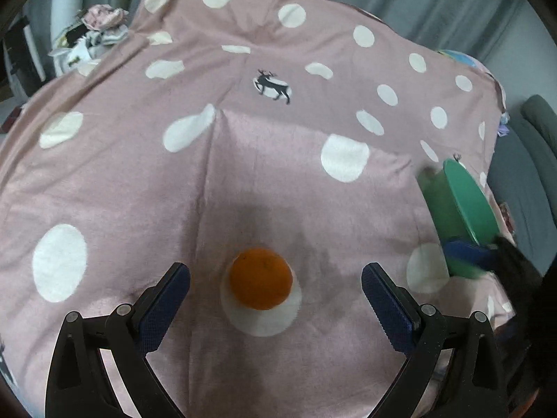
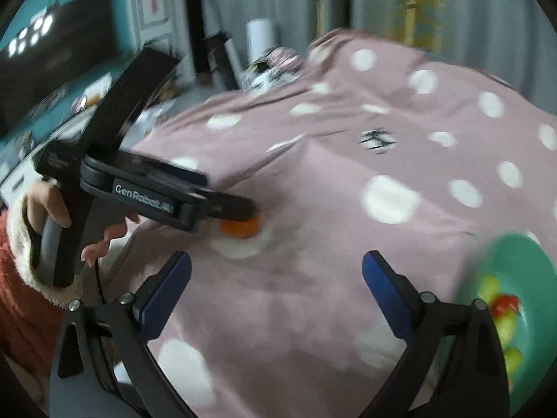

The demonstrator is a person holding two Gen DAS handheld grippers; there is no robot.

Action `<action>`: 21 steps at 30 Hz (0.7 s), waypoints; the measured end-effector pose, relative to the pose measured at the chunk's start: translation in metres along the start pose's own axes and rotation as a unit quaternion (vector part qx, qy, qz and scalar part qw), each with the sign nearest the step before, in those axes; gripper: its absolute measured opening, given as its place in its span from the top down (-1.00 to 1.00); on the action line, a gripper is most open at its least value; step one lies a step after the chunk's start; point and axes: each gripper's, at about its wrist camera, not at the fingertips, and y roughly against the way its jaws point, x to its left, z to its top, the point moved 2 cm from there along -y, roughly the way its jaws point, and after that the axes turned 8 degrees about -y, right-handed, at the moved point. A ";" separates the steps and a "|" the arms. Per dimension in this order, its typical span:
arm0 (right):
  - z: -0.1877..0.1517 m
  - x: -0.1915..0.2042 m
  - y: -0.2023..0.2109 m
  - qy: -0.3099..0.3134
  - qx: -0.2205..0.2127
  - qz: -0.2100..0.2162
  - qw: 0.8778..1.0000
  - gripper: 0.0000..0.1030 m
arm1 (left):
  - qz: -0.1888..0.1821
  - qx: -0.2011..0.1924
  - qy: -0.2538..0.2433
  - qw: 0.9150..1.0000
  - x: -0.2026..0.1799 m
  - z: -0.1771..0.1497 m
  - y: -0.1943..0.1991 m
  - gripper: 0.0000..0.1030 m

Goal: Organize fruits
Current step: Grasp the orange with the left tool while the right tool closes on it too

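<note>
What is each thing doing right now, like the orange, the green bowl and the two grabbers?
orange: lying loose on the spotted blanket, not gripped.
green bowl: resting on the blanket, yellow and red fruit inside.
left gripper: open, fingers either side of the orange, not touching.
right gripper: open, empty, beside the bowl.

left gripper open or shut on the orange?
Open. In the left wrist view the left gripper has its jaws spread wide, and the orange sits on the cloth between them with clear gaps either side.
</note>
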 end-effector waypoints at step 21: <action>0.023 0.032 -0.099 -0.028 0.090 0.062 0.994 -0.36 | -0.092 0.047 0.084 0.991 0.024 0.004 -0.021 -0.63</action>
